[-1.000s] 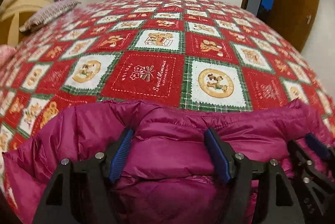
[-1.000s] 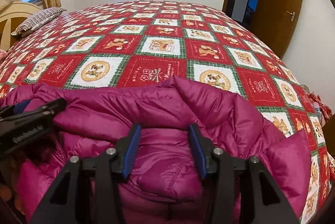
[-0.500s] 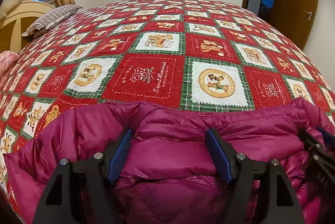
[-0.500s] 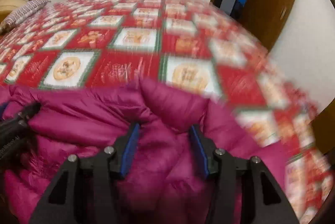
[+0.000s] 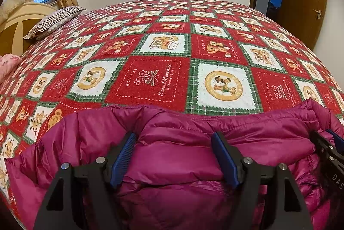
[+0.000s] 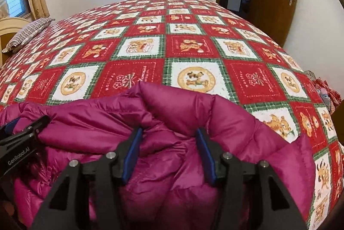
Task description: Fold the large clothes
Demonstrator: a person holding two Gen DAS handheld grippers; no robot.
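Magenta puffer jacket (image 5: 176, 157) bunches at the bed's (image 5: 163, 62) near edge. A fold fills our left gripper (image 5: 174, 157), which clamps it; our right gripper (image 6: 167, 154) pinches another, its jaws just easing wider. Since a second ago, the right gripper has slid sideways and rolled slightly.

A jacket (image 5: 176, 157) is spread on the bed (image 5: 163, 51) under both tongs; a pillow (image 5: 53, 21) is set far left beyond them.
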